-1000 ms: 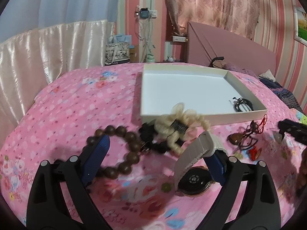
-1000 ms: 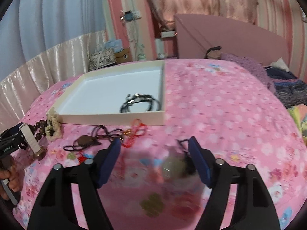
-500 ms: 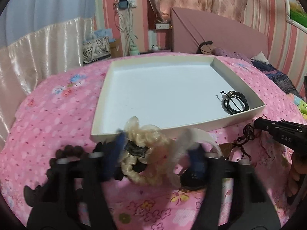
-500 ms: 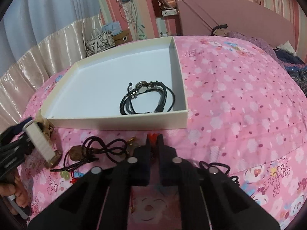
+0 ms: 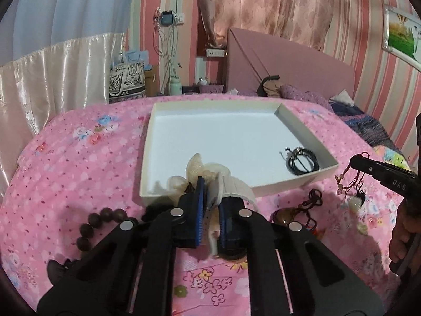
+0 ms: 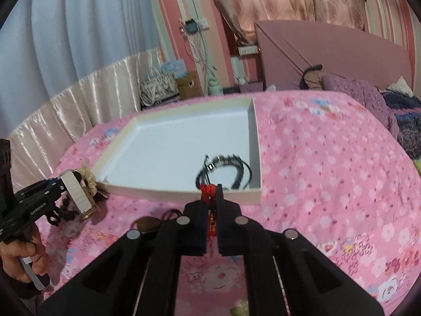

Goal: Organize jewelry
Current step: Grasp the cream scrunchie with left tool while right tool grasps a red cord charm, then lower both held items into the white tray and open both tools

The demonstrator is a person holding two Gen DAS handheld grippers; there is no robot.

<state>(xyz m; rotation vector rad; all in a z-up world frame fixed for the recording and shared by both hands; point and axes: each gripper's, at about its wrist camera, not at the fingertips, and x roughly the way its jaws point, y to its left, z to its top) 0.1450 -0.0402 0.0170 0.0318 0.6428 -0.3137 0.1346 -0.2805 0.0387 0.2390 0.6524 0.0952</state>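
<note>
Meanwhile, the left gripper (image 5: 210,205) is clamping a white-strapped watch (image 5: 236,188) above the bedspread (image 5: 79,163), while the right gripper (image 6: 211,210) is pinching a red cord charm (image 6: 208,191). Beyond, a wooden bead bracelet (image 5: 102,220) and brown pendant (image 5: 285,214) are waiting; only black cords (image 5: 302,161) are lying inside the white box (image 5: 306,131).

One white box (image 5: 307,134) is seen on the pink bedspread (image 5: 79,163). Inside it one black cord bracelet (image 5: 302,161) is counted. Outside it are counted one brown bead bracelet (image 5: 101,222), one cream scrunchie (image 5: 200,169), one white-strapped watch (image 5: 236,188), one dark pendant necklace (image 5: 305,208) and one red cord charm (image 5: 352,184). Two grippers (image 5: 210,205) (image 6: 211,202) are seen.
</note>
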